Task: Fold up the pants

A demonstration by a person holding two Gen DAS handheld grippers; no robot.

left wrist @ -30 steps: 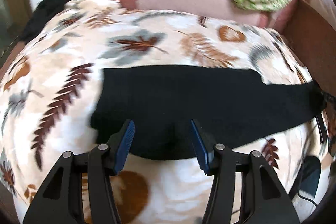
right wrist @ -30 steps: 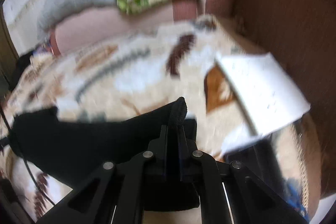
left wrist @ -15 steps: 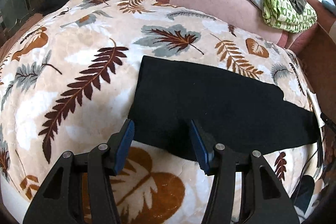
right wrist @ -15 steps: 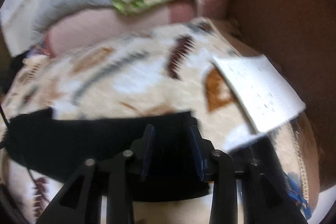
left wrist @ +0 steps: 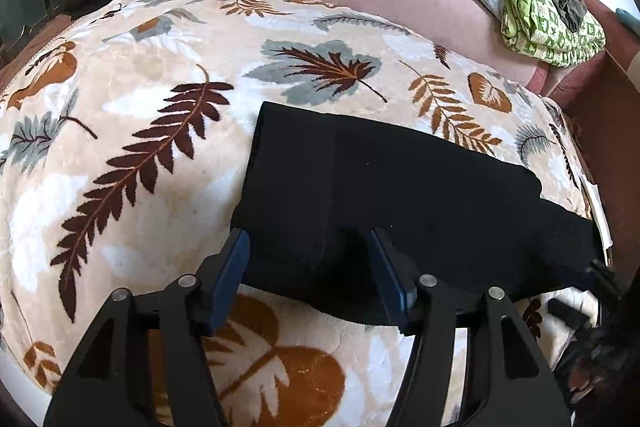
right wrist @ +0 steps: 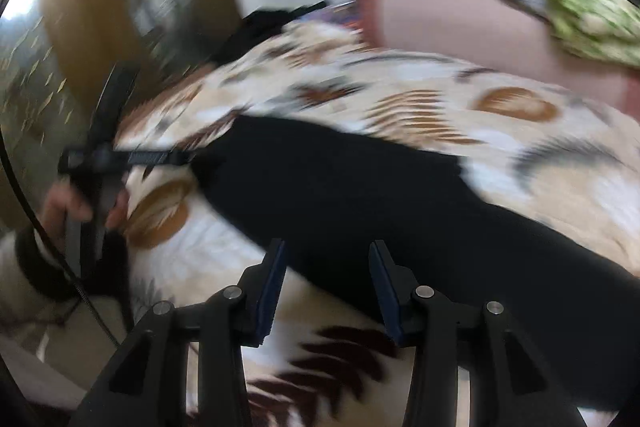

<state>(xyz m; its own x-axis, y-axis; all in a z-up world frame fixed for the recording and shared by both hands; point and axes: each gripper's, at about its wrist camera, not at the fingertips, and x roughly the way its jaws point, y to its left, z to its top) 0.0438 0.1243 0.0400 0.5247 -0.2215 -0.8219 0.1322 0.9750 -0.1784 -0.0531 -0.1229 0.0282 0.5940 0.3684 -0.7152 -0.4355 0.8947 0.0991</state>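
Since a second ago the right gripper (right wrist: 327,291) has let go of the pants (left wrist: 400,203) and swung across to their near edge; its jaws are opening, part-wide, with nothing pressed between them. That view is blurred. The left gripper (left wrist: 310,279) has barely shifted; its jaws are opening too, fairly wide, straddling the near left corner of the pants without pinching it.

The pants lie as a long black band across the middle of the blanket (left wrist: 132,131), flat, its left end square and its right end running toward the blanket's right edge.

Both grippers look set to take the near edge. The risk: a pad catches only the top layer, or grabs the plush blanket with it, so the fold drags askew or layers slide apart.
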